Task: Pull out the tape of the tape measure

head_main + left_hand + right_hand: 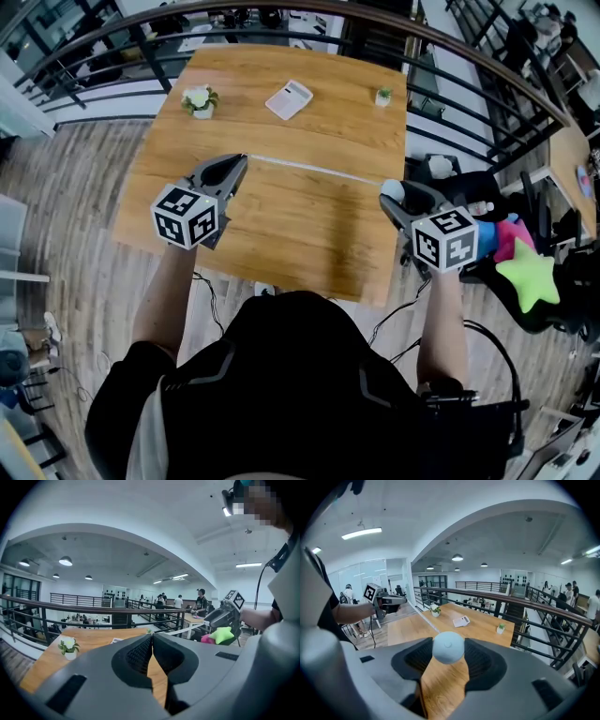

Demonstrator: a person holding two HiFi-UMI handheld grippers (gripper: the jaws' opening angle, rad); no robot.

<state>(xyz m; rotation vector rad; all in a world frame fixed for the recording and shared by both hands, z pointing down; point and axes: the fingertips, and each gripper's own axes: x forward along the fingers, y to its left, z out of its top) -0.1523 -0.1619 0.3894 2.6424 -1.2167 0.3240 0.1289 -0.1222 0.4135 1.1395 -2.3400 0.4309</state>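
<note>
A thin white tape [314,170] is stretched across the wooden table [281,225] between my two grippers. My left gripper [241,163] is at the table's left, and its jaws are shut on the tape's end. In the left gripper view the jaws [151,637] meet with no gap, and the tape [186,630] runs off right toward the other gripper. At the table's right edge my right gripper [395,197] is shut on the tape measure [448,647], a round pale blue case that sits between its pads. From the case the tape [425,619] leads away to the left.
On the far half of the table stand a small white potted plant [199,100], a calculator [289,98] and a tiny plant [383,96]. A dark railing [469,56] curves behind the table. To the right is a chair with a green star plush [528,273].
</note>
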